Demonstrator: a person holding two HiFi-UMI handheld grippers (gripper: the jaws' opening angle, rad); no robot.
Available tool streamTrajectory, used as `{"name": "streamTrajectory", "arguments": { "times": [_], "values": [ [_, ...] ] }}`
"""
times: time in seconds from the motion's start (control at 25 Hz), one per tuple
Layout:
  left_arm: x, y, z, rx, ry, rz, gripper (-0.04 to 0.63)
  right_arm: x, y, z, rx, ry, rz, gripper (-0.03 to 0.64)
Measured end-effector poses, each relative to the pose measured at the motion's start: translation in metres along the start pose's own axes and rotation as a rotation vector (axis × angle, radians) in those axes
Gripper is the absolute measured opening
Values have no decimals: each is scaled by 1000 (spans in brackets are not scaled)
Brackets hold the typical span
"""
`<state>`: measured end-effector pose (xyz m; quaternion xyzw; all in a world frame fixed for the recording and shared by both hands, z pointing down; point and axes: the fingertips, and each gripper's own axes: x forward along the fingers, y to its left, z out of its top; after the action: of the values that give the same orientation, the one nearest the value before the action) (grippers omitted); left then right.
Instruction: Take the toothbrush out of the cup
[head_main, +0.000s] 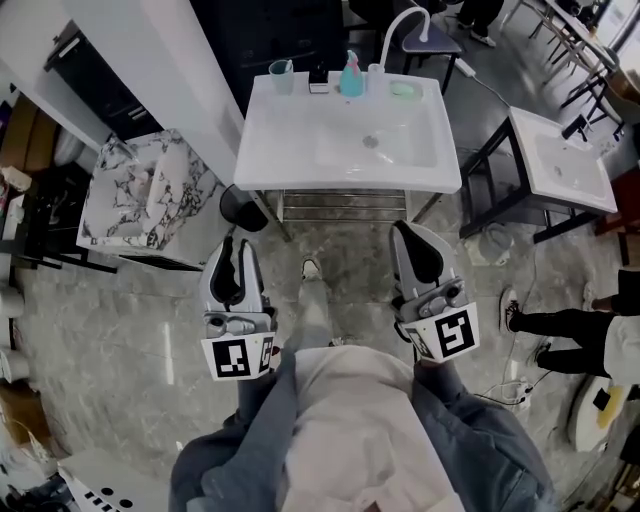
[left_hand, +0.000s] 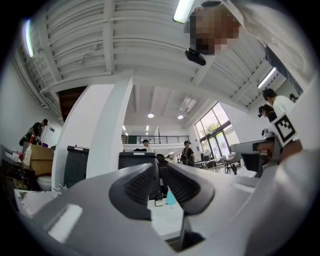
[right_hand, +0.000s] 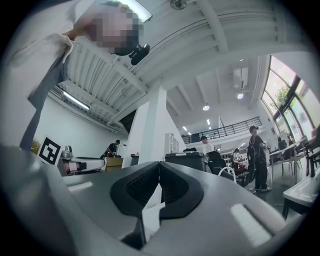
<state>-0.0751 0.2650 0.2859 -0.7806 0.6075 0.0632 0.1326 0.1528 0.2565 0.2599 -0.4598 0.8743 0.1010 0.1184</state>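
A clear cup (head_main: 282, 77) with a toothbrush standing in it sits at the back left corner of the white sink (head_main: 290, 150) in the head view. Both grippers hang low in front of the sink, well short of the cup. My left gripper (head_main: 233, 243) is shut with nothing in it, and so is my right gripper (head_main: 401, 229). In the left gripper view the left gripper (left_hand: 159, 167) points toward the sink top (left_hand: 165, 222), where a teal bottle (left_hand: 170, 196) shows; the cup is hidden there. The right gripper (right_hand: 159, 165) has its jaws closed together.
On the sink's back edge stand a teal soap bottle (head_main: 351, 78), a green soap dish (head_main: 403, 89) and a white faucet (head_main: 400, 25). A marble-patterned stand (head_main: 140, 200) and black bin (head_main: 243, 207) sit left. A second sink (head_main: 560, 165) and a person's legs (head_main: 560, 325) are right.
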Motion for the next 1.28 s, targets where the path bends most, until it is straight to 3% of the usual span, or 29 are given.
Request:
{"name": "streamTrajectory", "arguments": {
  "times": [0.84,1.28],
  "values": [
    [221,132,-76,-70,7,-72,89,247,-59,-64,-69,72,-29,5],
    [284,168,-86,-84,-16,-86,90,331,-78,-75,-129,66,-29,5]
  ]
}}
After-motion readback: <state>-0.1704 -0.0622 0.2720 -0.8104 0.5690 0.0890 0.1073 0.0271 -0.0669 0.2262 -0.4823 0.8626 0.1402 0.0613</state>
